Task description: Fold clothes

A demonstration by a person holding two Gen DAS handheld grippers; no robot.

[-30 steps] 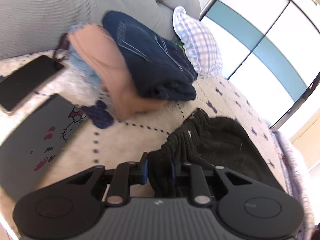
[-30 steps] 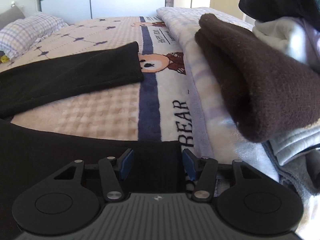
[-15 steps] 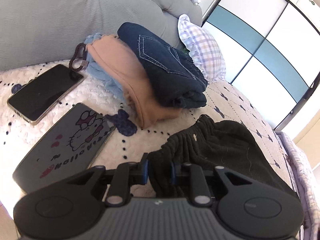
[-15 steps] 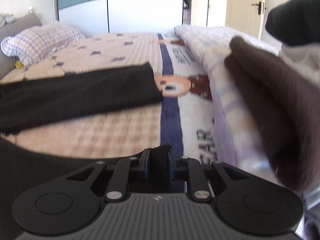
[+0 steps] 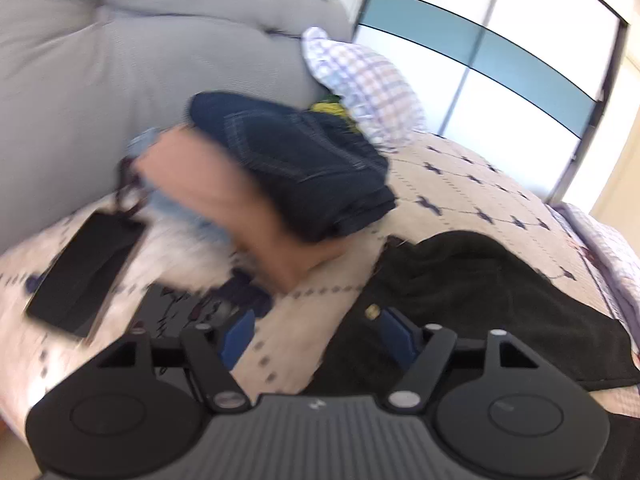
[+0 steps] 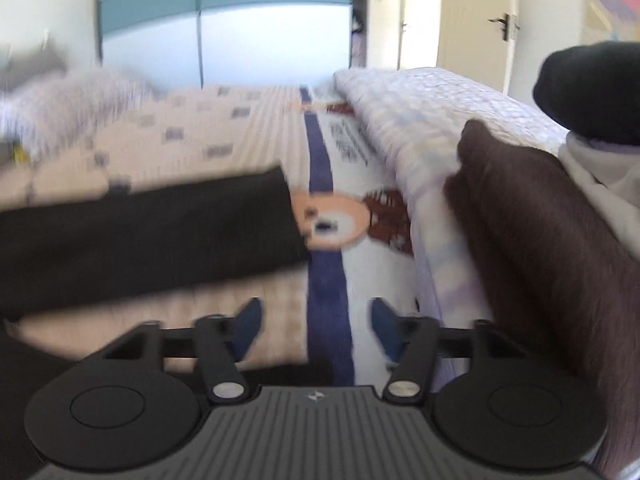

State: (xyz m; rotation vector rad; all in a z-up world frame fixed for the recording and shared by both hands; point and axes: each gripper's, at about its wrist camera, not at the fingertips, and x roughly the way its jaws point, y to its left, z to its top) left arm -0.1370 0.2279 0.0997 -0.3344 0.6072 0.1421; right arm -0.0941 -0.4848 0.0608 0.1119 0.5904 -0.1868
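A pair of black trousers lies on the cream bedspread, waistband end near my left gripper. The left gripper is open; its right pad touches the waistband edge and nothing is held. In the right wrist view a black trouser leg lies flat across the bed. My right gripper is open and empty above the blue stripe of the blanket, with black cloth just under its body.
Folded jeans, a tan garment and a checked pillow lie by the grey headboard. Two phones lie at the left. A brown folded garment and a clothes pile are at the right.
Both grippers have opened and let go of the black trousers. Both views are blurred from movement; the right gripper has shifted right, off the hem.
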